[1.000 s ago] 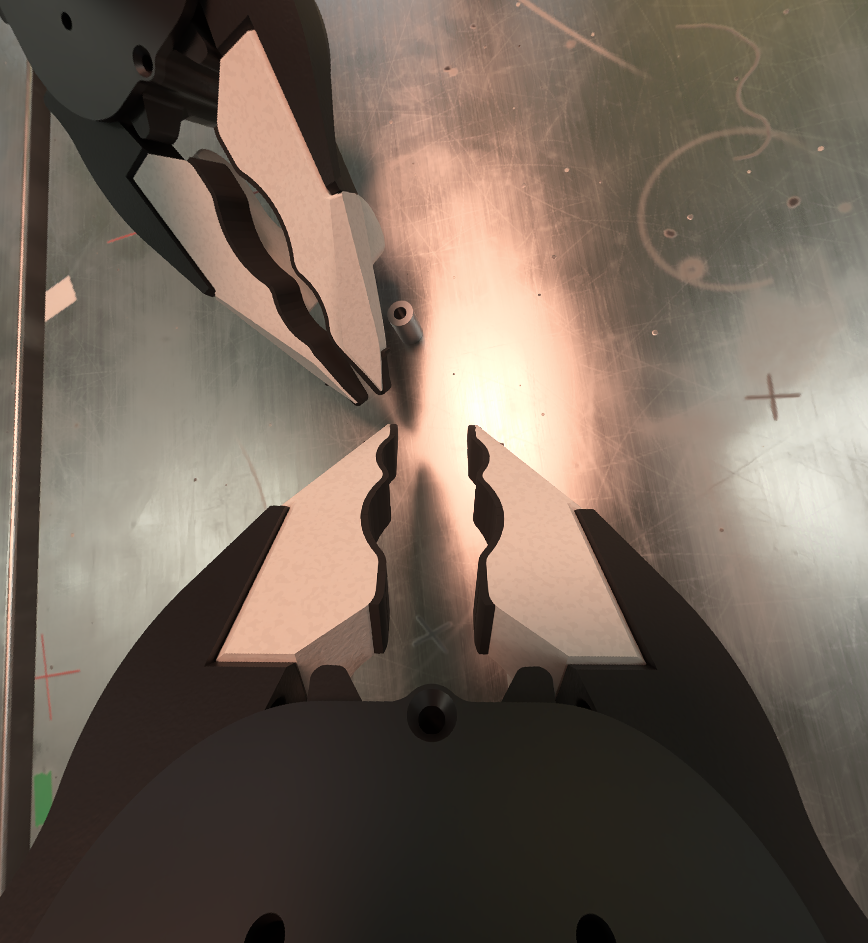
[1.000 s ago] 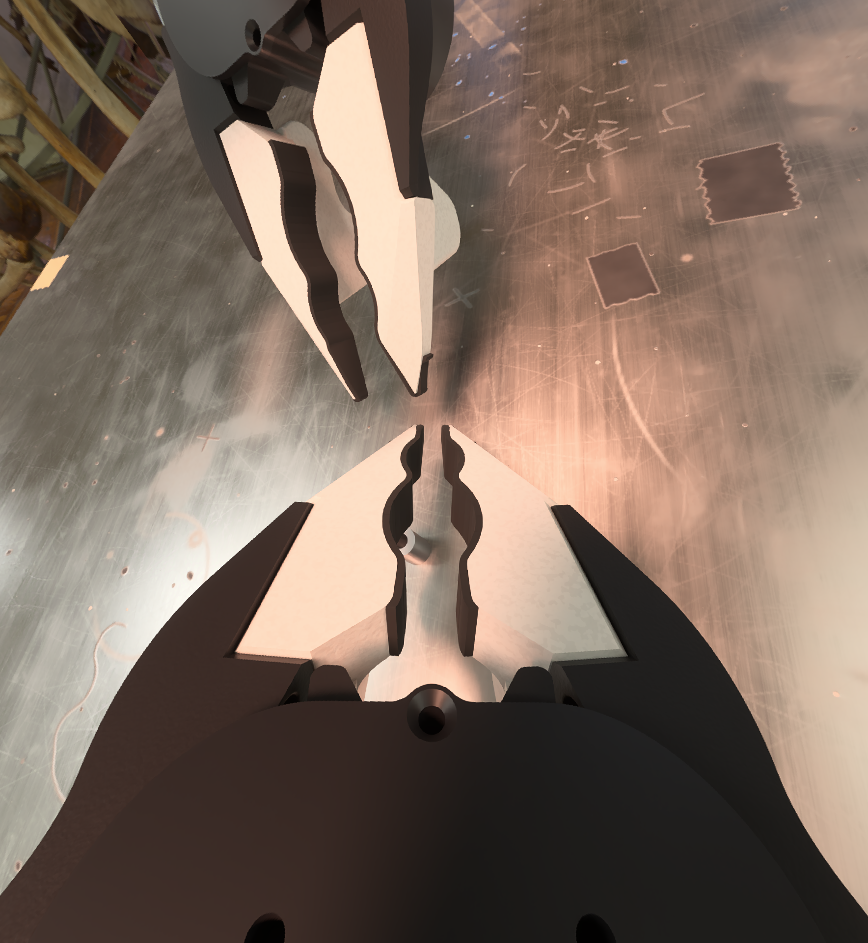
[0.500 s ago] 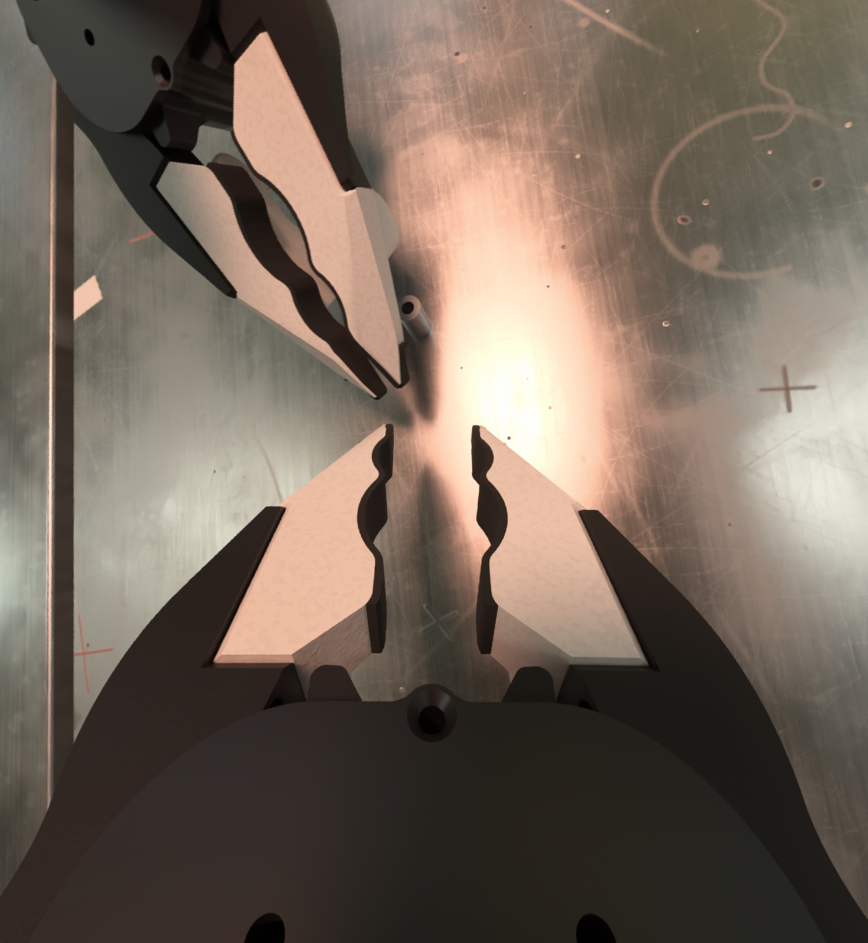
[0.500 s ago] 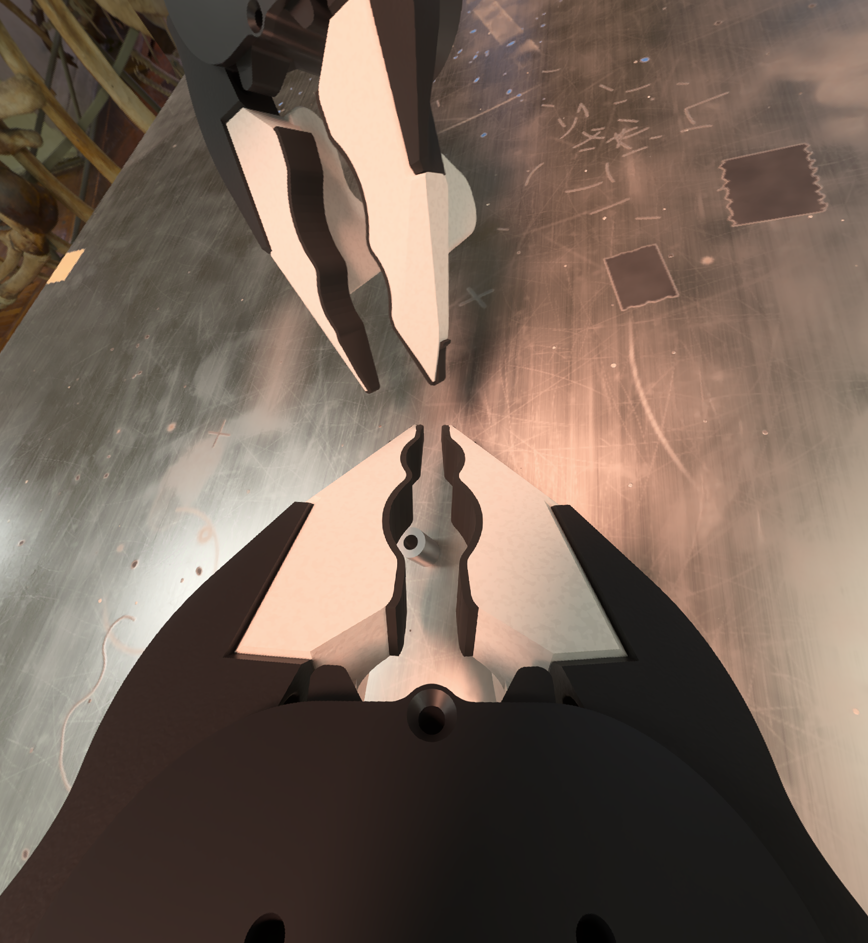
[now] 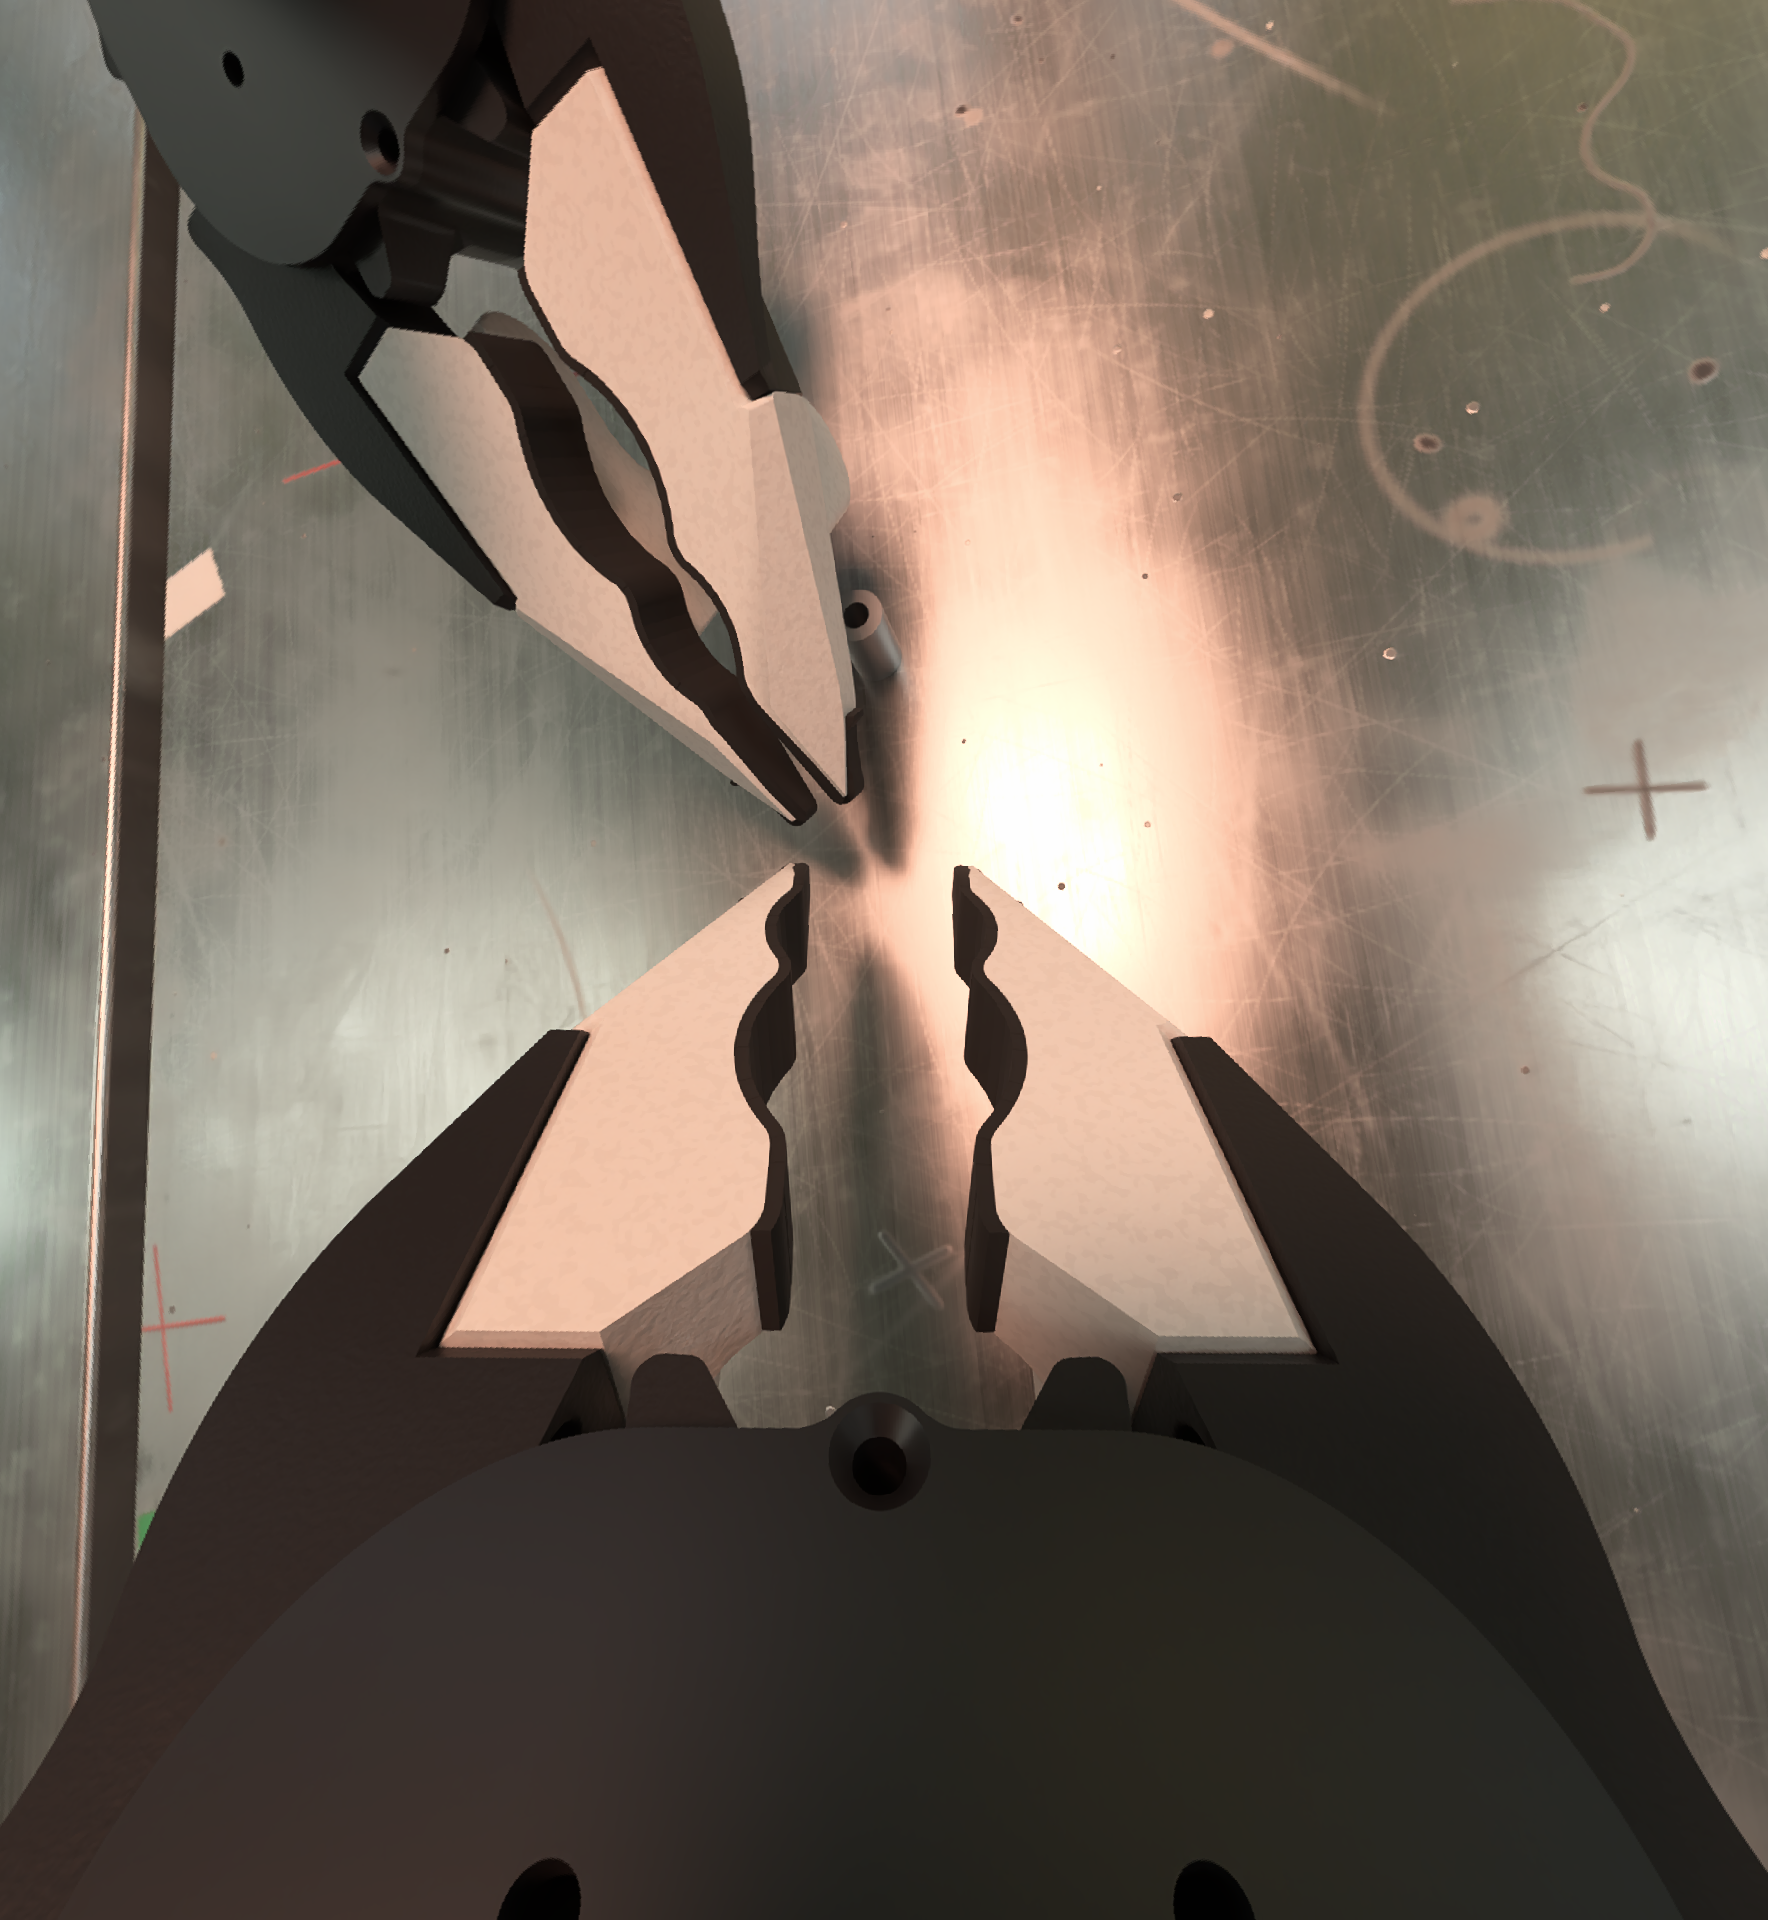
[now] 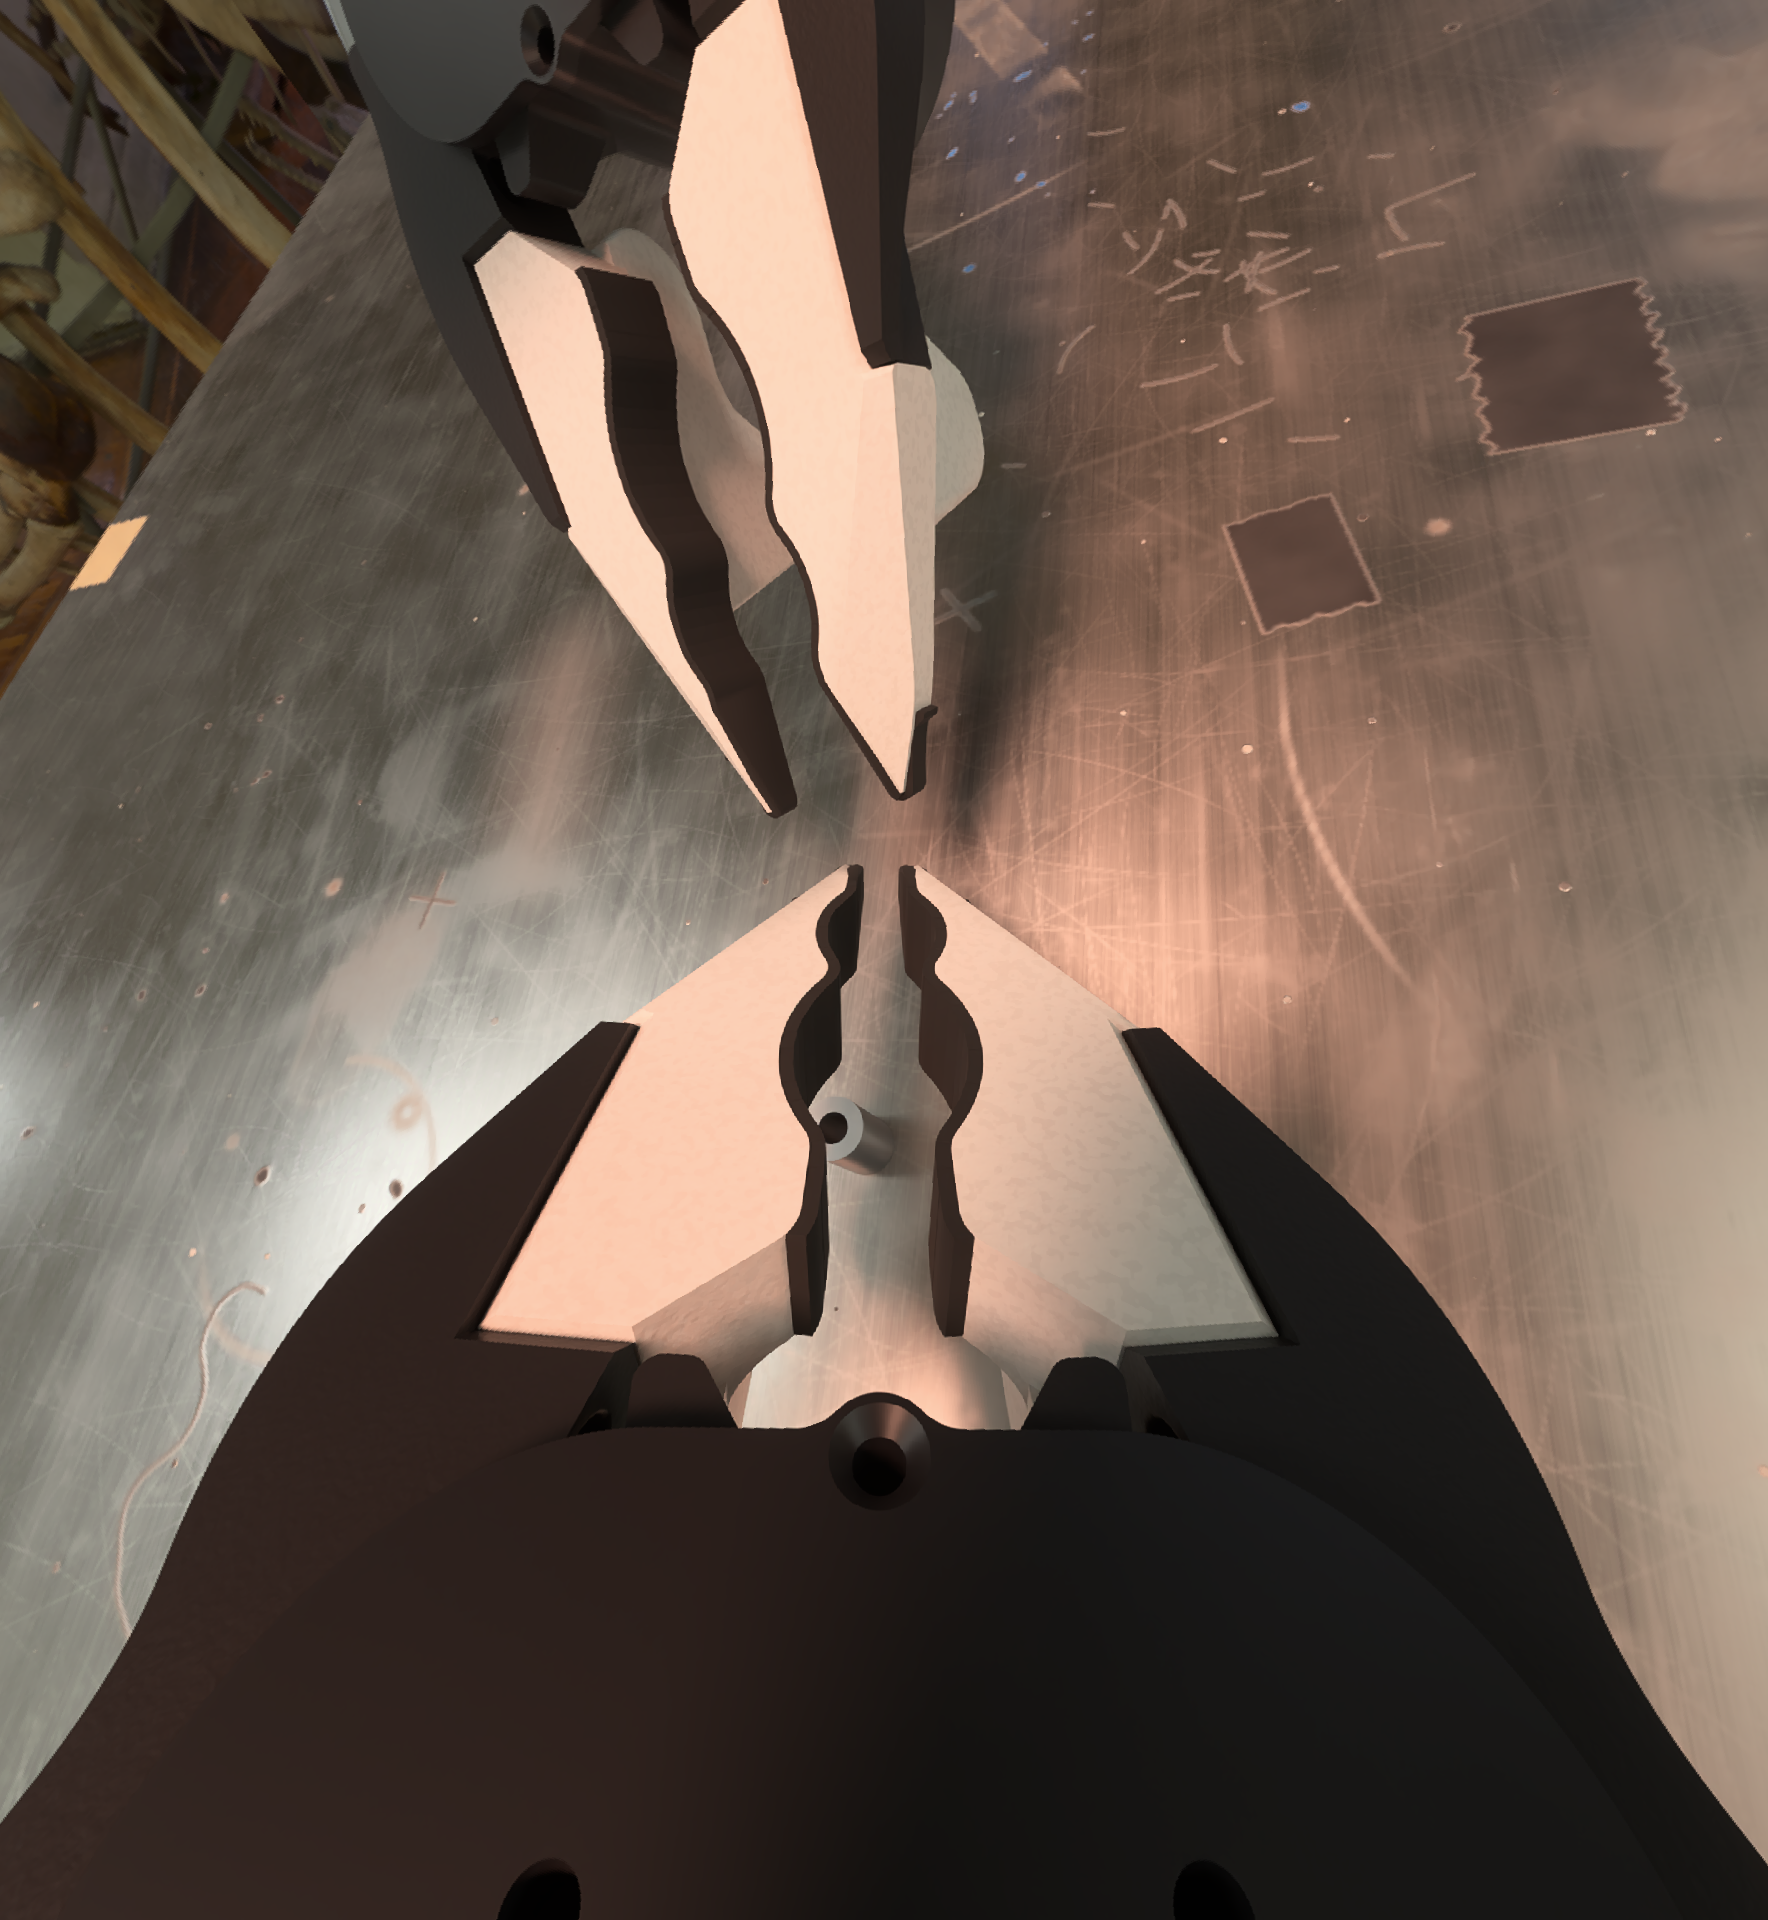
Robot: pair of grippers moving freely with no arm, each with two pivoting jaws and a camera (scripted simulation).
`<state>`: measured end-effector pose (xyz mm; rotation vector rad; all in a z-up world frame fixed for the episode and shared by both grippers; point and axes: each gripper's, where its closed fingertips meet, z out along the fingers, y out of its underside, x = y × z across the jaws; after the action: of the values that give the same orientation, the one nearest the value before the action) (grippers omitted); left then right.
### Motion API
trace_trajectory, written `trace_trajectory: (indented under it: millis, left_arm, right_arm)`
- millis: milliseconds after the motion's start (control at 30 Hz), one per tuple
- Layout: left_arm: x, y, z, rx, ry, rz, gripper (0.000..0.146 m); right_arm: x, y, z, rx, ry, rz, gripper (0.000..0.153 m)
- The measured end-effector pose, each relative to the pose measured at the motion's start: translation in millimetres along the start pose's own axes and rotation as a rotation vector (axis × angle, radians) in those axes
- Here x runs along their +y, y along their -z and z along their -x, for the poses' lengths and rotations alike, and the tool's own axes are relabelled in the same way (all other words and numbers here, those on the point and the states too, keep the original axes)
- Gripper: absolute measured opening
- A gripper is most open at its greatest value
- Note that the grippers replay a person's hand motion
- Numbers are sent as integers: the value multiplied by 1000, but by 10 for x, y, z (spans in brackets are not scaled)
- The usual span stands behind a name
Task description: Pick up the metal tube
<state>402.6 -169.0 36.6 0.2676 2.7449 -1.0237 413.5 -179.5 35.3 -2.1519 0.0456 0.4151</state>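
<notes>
The metal tube [image 6: 854, 1138] is a short grey cylinder lying on the scratched metal table [image 6: 1379, 1039]. In the right wrist view it shows through the gap between my right gripper's [image 6: 877, 873] fingers, close to the left finger and not gripped. The right gripper's tips stand only narrowly apart. In the left wrist view the tube [image 5: 875, 639] lies just right of the right gripper [image 5: 818, 805], partly hidden by its finger. My left gripper [image 5: 880, 873] is open and empty, tip to tip with the right one, and also shows in the right wrist view [image 6: 838, 800].
The table's left edge [image 6: 132, 499] runs diagonally in the right wrist view, with wooden frames [image 6: 28, 312] beyond it. Two dark square patches [image 6: 1566, 364] lie far right. In the left wrist view a straight seam [image 5: 121, 727] and a white scrap [image 5: 194, 592] lie at the left.
In both views the other gripper and the table marks have slid a little to the right. The tube's open end now shows clear of the right gripper's left finger. Finger gaps are unchanged.
</notes>
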Motion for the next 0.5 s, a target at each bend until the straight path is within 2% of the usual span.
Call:
trace_trajectory:
  millis: [367, 500]
  left_arm:
    - [-15, -1, -26, 23, -15, -41, 27]
    - [-22, -4, -31, 21, -20, -51, 27]
  right_arm:
    - [15, -3, 46, -16, -10, 1, 7]
    - [32, -9, 73, -21, 1, 12, 13]
